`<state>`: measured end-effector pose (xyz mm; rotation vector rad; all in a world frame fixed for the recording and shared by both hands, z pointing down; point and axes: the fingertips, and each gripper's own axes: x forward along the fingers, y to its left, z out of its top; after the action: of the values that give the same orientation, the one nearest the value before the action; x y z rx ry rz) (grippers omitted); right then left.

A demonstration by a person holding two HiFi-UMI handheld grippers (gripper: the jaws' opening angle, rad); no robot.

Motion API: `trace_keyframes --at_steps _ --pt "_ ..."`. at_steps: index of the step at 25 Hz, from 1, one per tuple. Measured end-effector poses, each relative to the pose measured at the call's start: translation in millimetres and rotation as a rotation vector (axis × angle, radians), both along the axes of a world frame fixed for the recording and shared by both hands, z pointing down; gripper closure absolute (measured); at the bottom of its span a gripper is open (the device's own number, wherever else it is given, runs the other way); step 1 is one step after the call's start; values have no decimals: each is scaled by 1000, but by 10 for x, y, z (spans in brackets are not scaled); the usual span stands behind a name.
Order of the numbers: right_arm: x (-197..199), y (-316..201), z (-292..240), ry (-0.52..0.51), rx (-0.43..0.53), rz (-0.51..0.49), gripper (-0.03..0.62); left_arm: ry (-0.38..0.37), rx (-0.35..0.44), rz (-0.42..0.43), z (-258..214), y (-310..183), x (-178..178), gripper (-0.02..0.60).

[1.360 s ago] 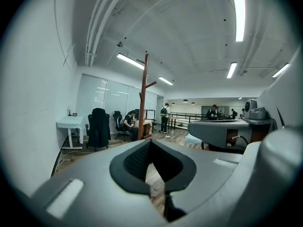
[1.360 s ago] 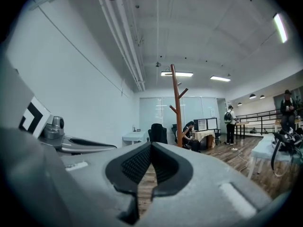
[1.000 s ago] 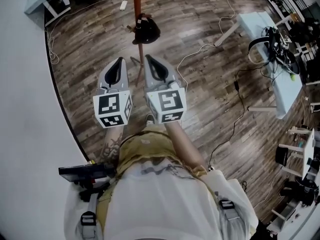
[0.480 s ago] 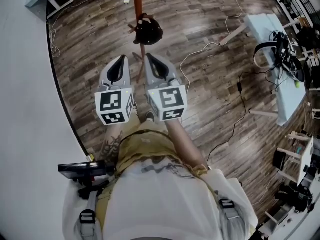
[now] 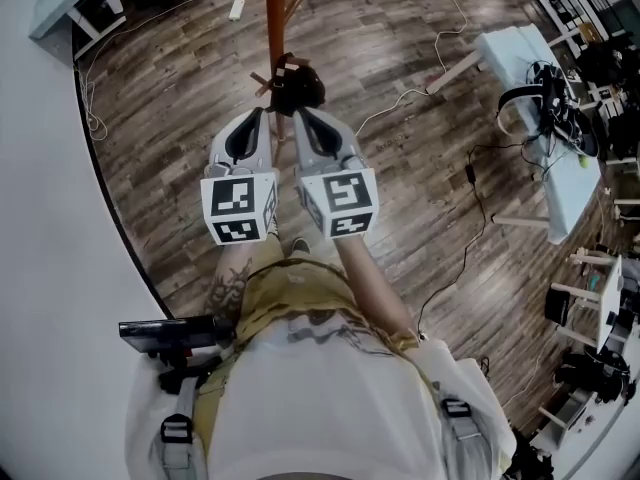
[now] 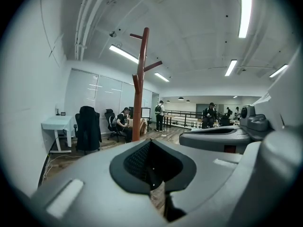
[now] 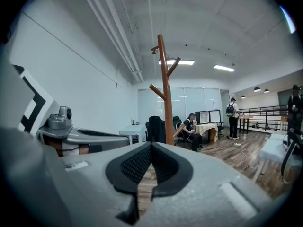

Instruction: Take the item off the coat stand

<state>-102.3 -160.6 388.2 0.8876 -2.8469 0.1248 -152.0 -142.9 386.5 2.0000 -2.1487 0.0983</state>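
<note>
A brown wooden coat stand (image 5: pixel 277 23) rises from the plank floor straight ahead. A black item with a checkered patch (image 5: pixel 294 83) hangs on it low down, by a short peg. My left gripper (image 5: pixel 254 120) and right gripper (image 5: pixel 303 118) are held side by side just short of that item, one on each side of the pole, and neither touches it. Both are shut on nothing. In the left gripper view the left gripper (image 6: pixel 150 143) faces the stand (image 6: pixel 138 89). In the right gripper view the right gripper (image 7: pixel 151 145) faces the same stand (image 7: pixel 165 93). The jaws hide the item in both gripper views.
A pale blue table (image 5: pixel 540 118) with headphones and cables stands to the right, and cords trail over the floor (image 5: pixel 470 168). A white wall (image 5: pixel 50 268) runs along the left. A white desk (image 6: pixel 57 124), dark office chairs and seated and standing people lie beyond the stand.
Both grippers have moved forward together toward the coat stand, and their tips now lie close under the hanging black item. Both jaws stay shut.
</note>
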Motion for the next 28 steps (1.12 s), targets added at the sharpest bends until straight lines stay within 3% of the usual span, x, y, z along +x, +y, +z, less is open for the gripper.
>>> trace_keyframes --at_steps 6,17,28 --pt "-298 -273 38 19 2 48 592 15 14 44 26 -265 -309 583" --pt "-492 -633 273 79 -40 141 592 39 -42 128 263 -546 -480 583" --pt "-404 -891 998 187 -130 144 592 39 -148 109 837 -796 -446 583"
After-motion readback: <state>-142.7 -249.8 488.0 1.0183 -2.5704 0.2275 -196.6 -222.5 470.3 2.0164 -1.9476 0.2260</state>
